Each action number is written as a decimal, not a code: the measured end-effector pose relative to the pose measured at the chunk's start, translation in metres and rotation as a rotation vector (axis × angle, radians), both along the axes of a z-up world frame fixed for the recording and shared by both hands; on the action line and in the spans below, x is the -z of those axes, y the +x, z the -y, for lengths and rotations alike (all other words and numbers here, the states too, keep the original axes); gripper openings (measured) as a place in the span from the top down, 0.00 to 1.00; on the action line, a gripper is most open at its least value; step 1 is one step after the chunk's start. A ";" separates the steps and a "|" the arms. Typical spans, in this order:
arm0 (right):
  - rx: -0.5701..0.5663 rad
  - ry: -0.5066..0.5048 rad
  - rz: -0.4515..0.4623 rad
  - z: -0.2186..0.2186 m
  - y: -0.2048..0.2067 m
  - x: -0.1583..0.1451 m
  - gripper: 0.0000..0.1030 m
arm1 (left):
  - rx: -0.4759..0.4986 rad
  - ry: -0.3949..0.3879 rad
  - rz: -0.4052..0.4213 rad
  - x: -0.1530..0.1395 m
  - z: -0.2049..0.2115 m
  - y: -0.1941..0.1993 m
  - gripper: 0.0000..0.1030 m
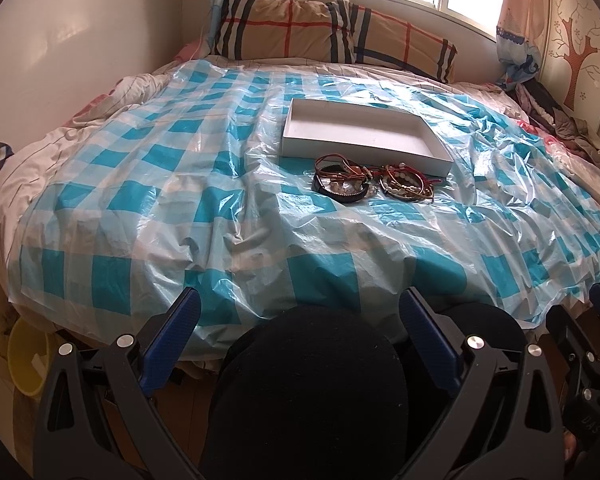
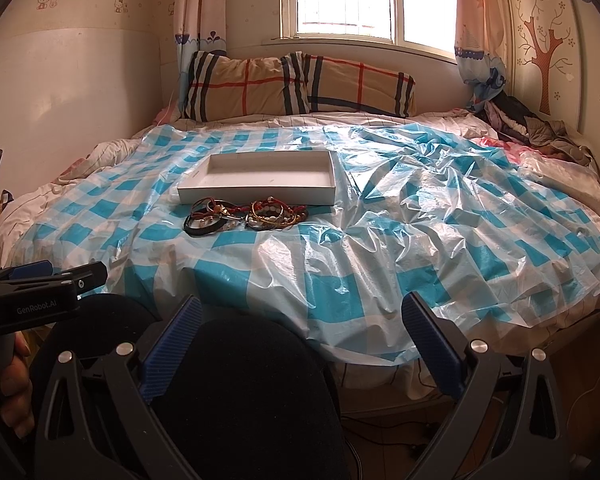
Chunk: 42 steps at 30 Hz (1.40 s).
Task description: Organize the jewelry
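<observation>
A heap of bracelets (image 1: 374, 182) (image 2: 246, 216), black, red, gold and beaded, lies on the blue-checked plastic sheet (image 1: 180, 184) (image 2: 400, 216) over the bed. Just behind it sits a shallow white box (image 1: 364, 136) (image 2: 260, 180) with nothing in it. My left gripper (image 1: 300, 312) hangs open at the bed's near edge, well short of the heap, above a dark-clothed knee (image 1: 308, 392). My right gripper (image 2: 302, 316) is open too, low over the other knee (image 2: 252, 392), and the heap lies far ahead to its left. The left gripper's body (image 2: 40, 292) shows at the right wrist view's left edge.
Two plaid pillows (image 1: 332, 36) (image 2: 300, 86) lean under the window. Crumpled clothes (image 1: 556, 120) (image 2: 524, 124) pile at the bed's far right corner. A yellow tub (image 1: 26, 360) stands on the floor at the left. A hand (image 2: 12, 392) holds the left tool's grip.
</observation>
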State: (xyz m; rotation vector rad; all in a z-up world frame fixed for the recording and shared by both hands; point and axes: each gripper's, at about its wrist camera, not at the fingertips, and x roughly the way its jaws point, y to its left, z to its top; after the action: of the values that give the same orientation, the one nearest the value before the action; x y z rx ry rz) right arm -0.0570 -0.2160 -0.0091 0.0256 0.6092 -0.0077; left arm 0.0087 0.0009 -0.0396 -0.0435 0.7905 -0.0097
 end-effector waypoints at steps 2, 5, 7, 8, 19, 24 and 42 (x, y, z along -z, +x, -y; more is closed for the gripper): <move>0.000 -0.001 -0.001 0.000 0.000 0.000 0.07 | 0.001 0.000 -0.001 0.000 0.000 0.000 0.07; 0.000 0.000 0.000 0.000 0.000 0.000 0.07 | 0.001 -0.001 -0.001 0.000 0.000 0.000 0.07; 0.000 -0.001 -0.001 0.000 0.000 0.000 0.07 | 0.001 -0.001 -0.002 0.000 0.000 0.000 0.07; 0.000 -0.001 -0.001 0.000 0.000 0.000 0.07 | 0.001 -0.003 -0.003 0.001 0.000 0.000 0.07; 0.000 -0.001 -0.001 0.000 0.000 0.000 0.07 | -0.003 -0.007 -0.009 0.005 -0.005 -0.001 0.07; 0.000 0.000 -0.001 0.000 0.000 0.000 0.07 | -0.003 -0.007 -0.011 0.006 -0.005 -0.001 0.07; 0.000 0.000 -0.001 0.000 0.000 0.000 0.07 | -0.003 -0.006 -0.023 0.010 -0.004 -0.001 0.07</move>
State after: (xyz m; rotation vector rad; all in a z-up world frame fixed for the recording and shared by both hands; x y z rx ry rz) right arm -0.0567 -0.2164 -0.0092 0.0257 0.6105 -0.0073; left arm 0.0081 0.0047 -0.0498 -0.0511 0.8136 -0.0088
